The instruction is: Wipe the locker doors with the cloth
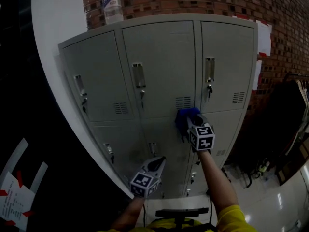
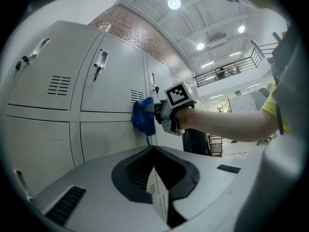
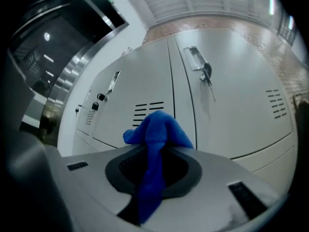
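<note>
A bank of grey locker doors (image 1: 159, 57) stands against a brick wall. My right gripper (image 1: 192, 121) is shut on a blue cloth (image 1: 187, 115) and holds it against the lower edge of the upper middle door, just under its vent slots (image 1: 183, 102). In the right gripper view the cloth (image 3: 157, 134) bulges out of the jaws and a tail hangs down between them. The left gripper view shows the cloth (image 2: 144, 115) flat on the door, with the right gripper (image 2: 150, 109) behind it. My left gripper (image 1: 160, 160) hangs lower, in front of the bottom doors, shut and holding nothing.
A plastic bottle (image 1: 112, 4) stands on top of the lockers. A white column (image 1: 53, 13) runs along the left side. Dark clothing (image 1: 285, 110) hangs to the right of the lockers. A black frame (image 1: 181, 211) sits low near my body, above glossy floor (image 1: 270, 202).
</note>
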Tool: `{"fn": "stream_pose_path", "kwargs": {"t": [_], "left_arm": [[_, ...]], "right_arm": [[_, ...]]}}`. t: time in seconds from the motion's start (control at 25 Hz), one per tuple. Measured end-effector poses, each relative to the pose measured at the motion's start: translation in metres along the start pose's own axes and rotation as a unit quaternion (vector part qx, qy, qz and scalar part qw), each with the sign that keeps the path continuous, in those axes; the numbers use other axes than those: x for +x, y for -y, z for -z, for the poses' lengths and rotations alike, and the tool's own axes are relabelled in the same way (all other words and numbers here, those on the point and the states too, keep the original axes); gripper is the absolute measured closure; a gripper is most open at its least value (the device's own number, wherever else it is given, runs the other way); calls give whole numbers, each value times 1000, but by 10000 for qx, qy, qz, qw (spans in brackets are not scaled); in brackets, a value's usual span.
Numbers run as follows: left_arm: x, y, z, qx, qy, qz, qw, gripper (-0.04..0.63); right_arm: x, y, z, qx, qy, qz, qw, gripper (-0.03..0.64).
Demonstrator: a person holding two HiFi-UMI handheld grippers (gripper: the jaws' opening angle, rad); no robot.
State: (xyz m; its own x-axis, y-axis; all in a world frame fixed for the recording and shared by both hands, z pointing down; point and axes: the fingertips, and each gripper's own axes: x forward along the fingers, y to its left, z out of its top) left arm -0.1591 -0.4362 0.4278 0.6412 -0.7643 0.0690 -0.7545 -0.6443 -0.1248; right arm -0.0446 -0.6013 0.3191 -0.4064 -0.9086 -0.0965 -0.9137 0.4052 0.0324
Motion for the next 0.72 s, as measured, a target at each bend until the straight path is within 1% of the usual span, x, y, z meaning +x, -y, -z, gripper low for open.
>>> {"fn": "stream_pose_path", "kwargs": {"t": [0.04, 0.08, 0.12, 0.2, 0.28, 0.32, 0.4, 0.48, 0.56, 0.6, 0.68, 0.72], "left_arm": [[0, -1, 1, -13, 12, 6, 10000, 597], [0, -1, 2, -6, 10, 0, 10000, 597], [-2, 0, 3, 22, -27, -17, 10000, 597], [-6, 3, 5, 42, -90, -1, 10000, 597], [-7, 5, 2, -2, -54, 64, 10000, 597], [-8, 5, -1, -19, -36, 83, 10000, 597], [-13, 4, -7, -11, 4, 77, 10000, 597], [-19, 1, -9, 28, 47, 44, 10000, 597], [-24, -4, -5, 31, 44, 1, 10000, 597], [-26, -7, -3, -3, 35, -20, 10000, 597], [-29, -14, 4, -75, -38, -96, 9999, 597], [-31, -18, 8, -94, -75, -145, 9998, 597]], "right_arm": [[1, -1, 0, -105, -85, 28, 9999, 551], [3, -2, -9, -162, -82, 11, 9998, 551], [3, -3, -29, -233, 42, -33, 9997, 551], [2, -10, -96, -362, 502, -203, 9979, 551], [6, -20, -183, -385, 958, -437, 9937, 551], [11, -24, -227, -442, 1168, -472, 9911, 551], [25, -25, -301, -577, 1404, -410, 9876, 549], [36, -31, -359, -495, 1465, -506, 9867, 549], [40, -39, -396, -380, 1533, -613, 9855, 549], [41, -40, -406, -371, 1550, -572, 9856, 549], [43, -41, -407, -370, 1600, -494, 9852, 549], [42, -42, -401, -375, 1629, -514, 9846, 549]]}}
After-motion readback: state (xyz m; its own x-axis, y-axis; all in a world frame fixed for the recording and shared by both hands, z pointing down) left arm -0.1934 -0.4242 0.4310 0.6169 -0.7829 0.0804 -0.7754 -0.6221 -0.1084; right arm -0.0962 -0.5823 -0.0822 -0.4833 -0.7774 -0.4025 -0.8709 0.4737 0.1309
